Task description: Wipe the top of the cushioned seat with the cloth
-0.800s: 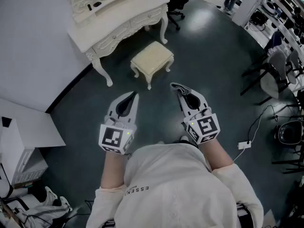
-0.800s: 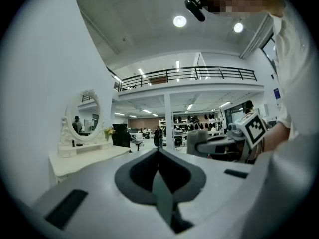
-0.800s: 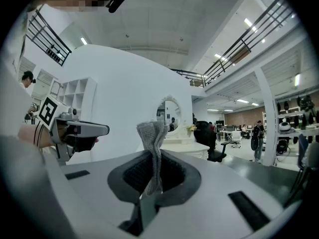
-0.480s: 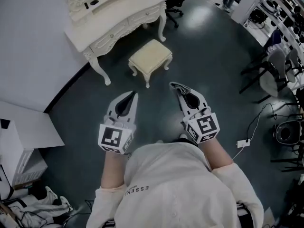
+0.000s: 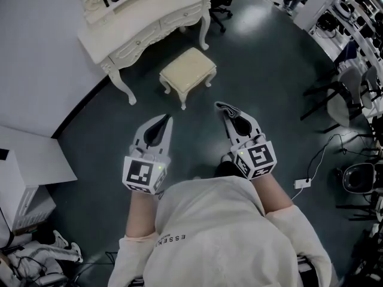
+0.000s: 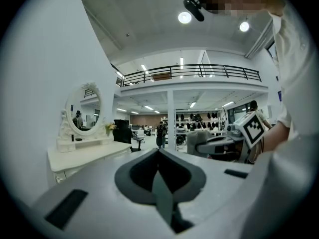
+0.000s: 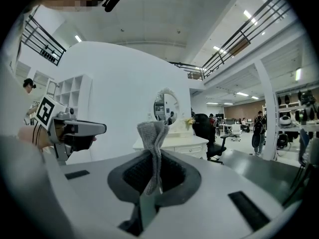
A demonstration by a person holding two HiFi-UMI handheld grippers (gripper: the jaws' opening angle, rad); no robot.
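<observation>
The right gripper (image 5: 228, 112) has its fingers clamped on a small grey knitted cloth (image 7: 152, 136), whose folded end sticks up past their tips. The left gripper (image 5: 166, 122) has its fingers pressed together on nothing. The cream cushioned seat (image 5: 188, 68) with carved white legs stands on the dark floor (image 5: 263, 82) ahead, well apart from the cloth.

Cream cushioned seat (image 5: 187, 69), grey cloth (image 7: 152, 136), dark teal floor (image 5: 269, 82), cream-white dressing table (image 5: 157, 8).

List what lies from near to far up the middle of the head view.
Person's torso → right gripper, shut on the cloth → cushioned seat → dressing table.
</observation>
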